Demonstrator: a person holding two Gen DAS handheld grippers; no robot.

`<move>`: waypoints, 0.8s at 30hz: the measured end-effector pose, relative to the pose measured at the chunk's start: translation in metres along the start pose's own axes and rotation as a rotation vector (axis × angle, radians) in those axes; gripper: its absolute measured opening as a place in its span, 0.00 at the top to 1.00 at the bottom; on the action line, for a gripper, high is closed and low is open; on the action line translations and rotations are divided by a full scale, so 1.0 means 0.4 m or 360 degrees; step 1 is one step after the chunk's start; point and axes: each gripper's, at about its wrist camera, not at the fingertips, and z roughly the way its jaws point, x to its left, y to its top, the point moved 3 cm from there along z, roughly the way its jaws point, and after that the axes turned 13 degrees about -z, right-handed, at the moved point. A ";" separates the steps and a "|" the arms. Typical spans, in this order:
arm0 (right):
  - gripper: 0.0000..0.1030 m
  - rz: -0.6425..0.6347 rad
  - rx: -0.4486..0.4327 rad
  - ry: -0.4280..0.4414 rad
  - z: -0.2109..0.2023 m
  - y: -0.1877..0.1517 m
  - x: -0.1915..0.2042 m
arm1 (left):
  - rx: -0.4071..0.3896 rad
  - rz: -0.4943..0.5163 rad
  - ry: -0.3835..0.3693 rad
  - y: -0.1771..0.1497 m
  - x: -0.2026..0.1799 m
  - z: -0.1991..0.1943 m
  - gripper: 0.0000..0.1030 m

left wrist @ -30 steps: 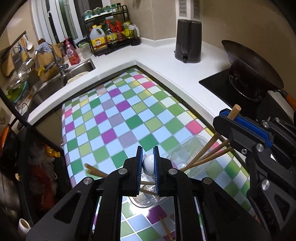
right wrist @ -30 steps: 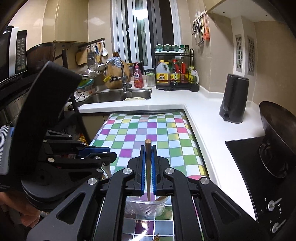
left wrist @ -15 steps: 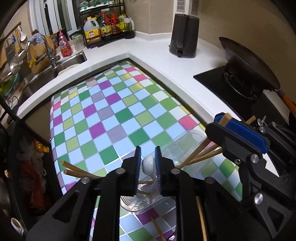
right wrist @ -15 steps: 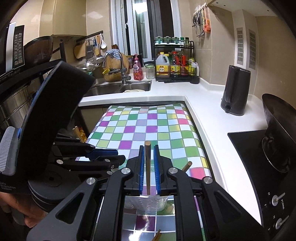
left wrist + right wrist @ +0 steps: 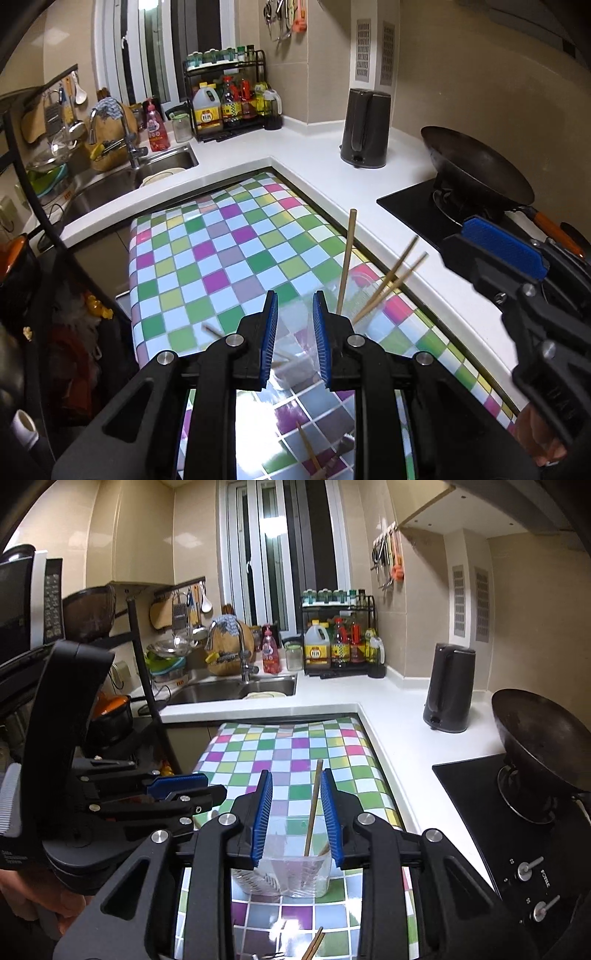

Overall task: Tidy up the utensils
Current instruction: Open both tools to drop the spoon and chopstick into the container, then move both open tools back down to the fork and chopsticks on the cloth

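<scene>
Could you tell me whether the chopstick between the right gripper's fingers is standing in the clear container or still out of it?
In: the chopstick leans upright with its lower end inside the clear container.

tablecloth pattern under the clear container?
Checkered tablecloth: green, pink, purple, white, pale blue and yellow squares. Clearest in the right wrist view.

Dim, warm kitchen light. Bright white glare sits on the glossy multicoloured checkered tablecloth (image 5: 229, 258) near the cameras. Strong fisheye bending curves the edges, corners go black, and the thin wooden chopsticks (image 5: 391, 280) look motion-blurred.
</scene>
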 end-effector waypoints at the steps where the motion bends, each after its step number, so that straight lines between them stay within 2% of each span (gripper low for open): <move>1: 0.73 0.0006 -0.0015 -0.0001 -0.019 -0.004 0.003 | -0.0014 -0.0007 -0.0006 -0.012 0.004 -0.015 0.80; 8: 0.73 0.0055 -0.0081 0.0006 -0.156 -0.107 0.051 | -0.0094 -0.0042 -0.0067 -0.175 0.051 -0.099 0.81; 12: 0.73 0.0065 -0.0054 -0.0015 -0.192 -0.214 0.093 | -0.0085 -0.0057 -0.0079 -0.310 0.089 -0.102 0.81; 14: 0.75 0.0110 -0.0029 -0.0013 -0.201 -0.278 0.106 | -0.0041 -0.0083 -0.0091 -0.387 0.112 -0.088 0.81; 17: 0.86 0.0184 0.0036 -0.0039 -0.200 -0.373 0.114 | 0.0027 -0.0159 -0.0102 -0.482 0.151 -0.065 0.81; 21: 0.87 0.0270 0.0194 -0.0040 -0.175 -0.511 0.129 | 0.0106 -0.0318 -0.0118 -0.597 0.190 -0.042 0.81; 24: 0.87 0.0356 0.0333 -0.0003 -0.147 -0.602 0.138 | 0.0126 -0.0400 -0.0126 -0.668 0.184 -0.033 0.81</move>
